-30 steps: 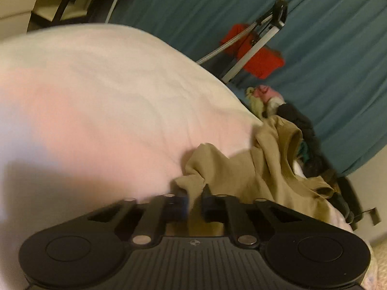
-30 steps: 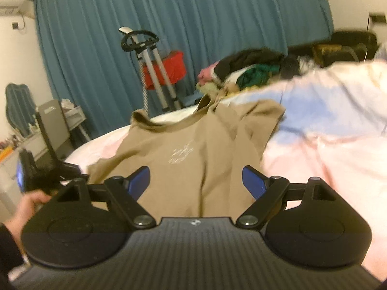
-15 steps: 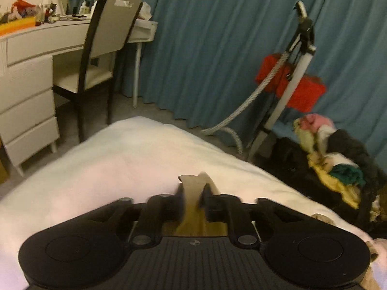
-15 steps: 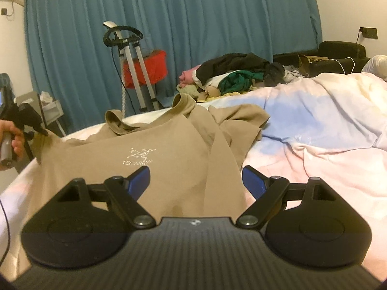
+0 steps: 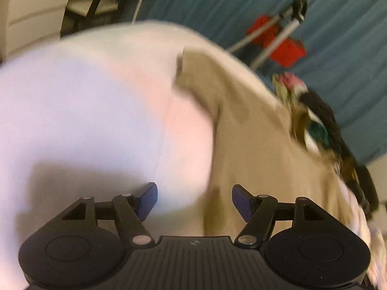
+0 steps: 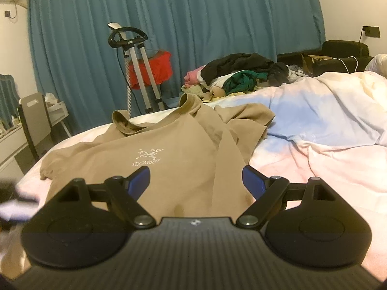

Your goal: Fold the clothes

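Teal curtain point(image 6: 193, 19) across the back wall, a garment steamer point(image 6: 135, 55) standing before it with something red point(image 6: 152, 68) hanging there, and the bed's pale pink-and-blue duvet point(image 6: 326, 130) filling the foreground. The tan shirt point(image 6: 169, 159) lies spread on the duvet, print side up, white logo point(image 6: 147, 158) showing, collar bunched toward the far edge of the bed, one sleeve crumpled to the right. Beyond it sits a heap of clothes point(image 6: 241, 72), black, green and pink. The right gripper point(image 6: 196, 181) hangs low over the shirt's near hem, blue pads wide apart, gripping nothing. The left gripper point(image 5: 194, 199) is spread wide too, empty, over the shirt's point(image 5: 254, 140) side edge where tan cloth meets duvet point(image 5: 96, 101); that view is blurred. Chair point(image 6: 33, 125) and desk off to the left.
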A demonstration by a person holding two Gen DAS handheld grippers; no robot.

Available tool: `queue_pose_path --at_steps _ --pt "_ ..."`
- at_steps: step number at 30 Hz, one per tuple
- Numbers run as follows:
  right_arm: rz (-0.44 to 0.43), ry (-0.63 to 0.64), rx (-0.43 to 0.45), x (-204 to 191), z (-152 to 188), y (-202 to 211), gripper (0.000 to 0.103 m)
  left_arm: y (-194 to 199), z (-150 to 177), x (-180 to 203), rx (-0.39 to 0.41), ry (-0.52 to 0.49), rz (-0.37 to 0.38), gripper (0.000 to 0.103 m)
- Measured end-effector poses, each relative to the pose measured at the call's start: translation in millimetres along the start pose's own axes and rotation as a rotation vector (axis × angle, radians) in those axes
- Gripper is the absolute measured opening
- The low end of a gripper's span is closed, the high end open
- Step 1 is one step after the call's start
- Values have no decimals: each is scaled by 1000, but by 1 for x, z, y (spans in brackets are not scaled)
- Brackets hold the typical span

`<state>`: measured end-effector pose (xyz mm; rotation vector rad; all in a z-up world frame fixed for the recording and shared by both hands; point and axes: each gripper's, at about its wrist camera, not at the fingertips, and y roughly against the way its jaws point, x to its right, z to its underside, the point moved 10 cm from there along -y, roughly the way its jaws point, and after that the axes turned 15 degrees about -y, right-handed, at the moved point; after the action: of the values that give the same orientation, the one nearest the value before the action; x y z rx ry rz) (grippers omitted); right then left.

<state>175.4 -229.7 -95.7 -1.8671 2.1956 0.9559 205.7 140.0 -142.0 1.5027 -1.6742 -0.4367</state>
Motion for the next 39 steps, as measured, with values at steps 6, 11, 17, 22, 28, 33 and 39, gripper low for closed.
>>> queue_pose_path --at_steps 6,11,17,22,28,33,39 --pt "-10 14 -22 -2 7 11 84 53 85 24 -150 20 81 70" --pt "4 31 -15 1 6 32 85 68 135 42 -298 -70 97 68" --pt "40 55 -6 10 3 60 85 79 152 58 -412 -163 99 47" --pt "48 52 -10 17 2 78 84 91 151 62 -427 -274 47 5" --pt "39 54 20 16 -7 92 85 132 131 69 -404 -405 36 2" --pt "16 2 66 18 -20 102 85 152 136 48 -432 -498 -78 2" --pt "14 47 101 10 -26 108 85 153 134 46 -419 -457 -80 12"
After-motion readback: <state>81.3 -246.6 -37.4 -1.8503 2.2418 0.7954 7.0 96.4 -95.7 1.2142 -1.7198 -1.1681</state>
